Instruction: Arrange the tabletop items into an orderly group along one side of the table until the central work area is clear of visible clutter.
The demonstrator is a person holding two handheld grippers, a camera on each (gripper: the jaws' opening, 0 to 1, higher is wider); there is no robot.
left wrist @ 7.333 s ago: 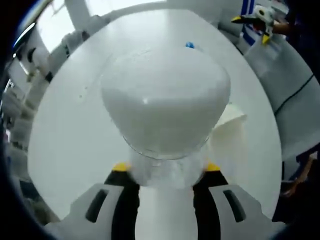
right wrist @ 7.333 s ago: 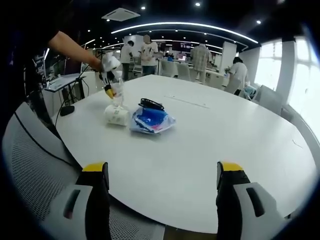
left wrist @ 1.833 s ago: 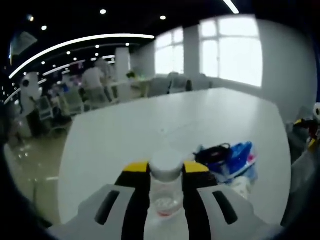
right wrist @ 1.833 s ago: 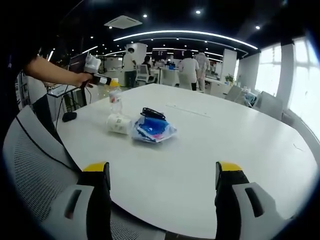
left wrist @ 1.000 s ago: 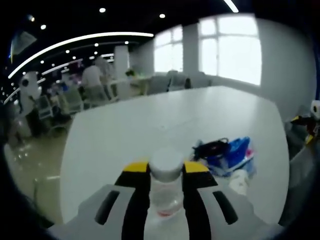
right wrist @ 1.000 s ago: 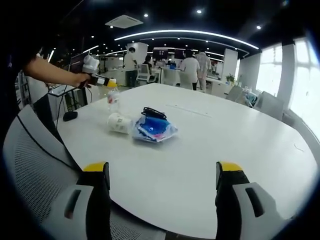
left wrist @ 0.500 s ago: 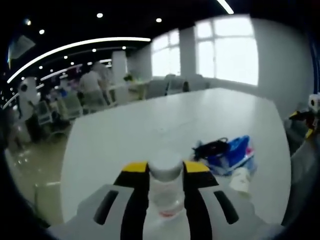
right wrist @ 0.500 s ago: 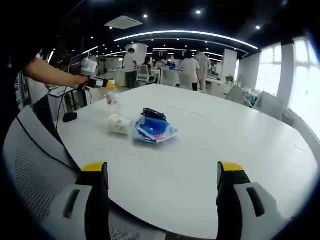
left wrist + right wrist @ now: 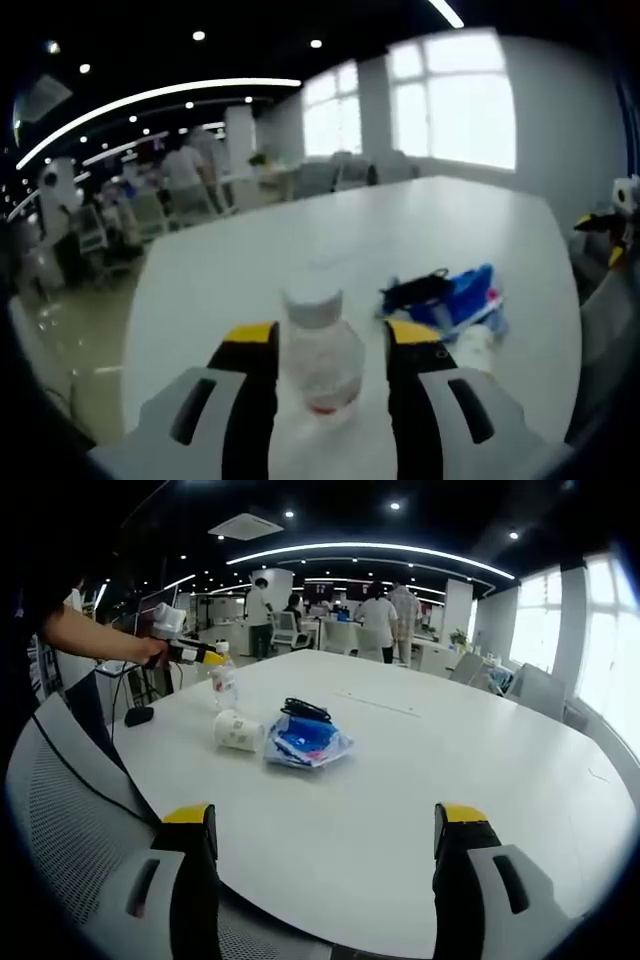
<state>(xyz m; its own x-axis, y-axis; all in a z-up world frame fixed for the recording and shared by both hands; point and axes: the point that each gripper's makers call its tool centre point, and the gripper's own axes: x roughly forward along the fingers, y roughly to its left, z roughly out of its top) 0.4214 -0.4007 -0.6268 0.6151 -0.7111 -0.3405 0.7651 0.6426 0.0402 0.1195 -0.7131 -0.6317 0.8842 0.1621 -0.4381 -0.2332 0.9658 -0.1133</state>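
In the left gripper view we see the left gripper (image 9: 320, 340) with its jaws now spread apart, a gap showing on either side of the clear plastic bottle (image 9: 320, 355); half a second ago the same jaws were pressed against the bottle just below its white cap. The bottle now stands upright on the white table (image 9: 250, 270), so we read this as a release: the bottle has been set down near the table's edge, close to the other items. In the right gripper view the bottle (image 9: 224, 685) stands just behind the paper cup (image 9: 238, 730), which lies on its side touching the blue plastic bag (image 9: 305, 742) with a black item (image 9: 305, 711) on top. We judge that the grouping is well advanced, the rest of the tabletop (image 9: 450, 770) being bare.

The right gripper (image 9: 325, 830) hangs over the near table edge, jaws wide apart and holding nothing.

Several matters are hard to settle. The left gripper view is blurred, so we cannot tell whether the jaw pads have fully left the bottle's wall. A reddish mark near the bottle's base is unreadable. The black item's nature is uncertain; it may be a cable or strap. The bag's contents are too small to identify.
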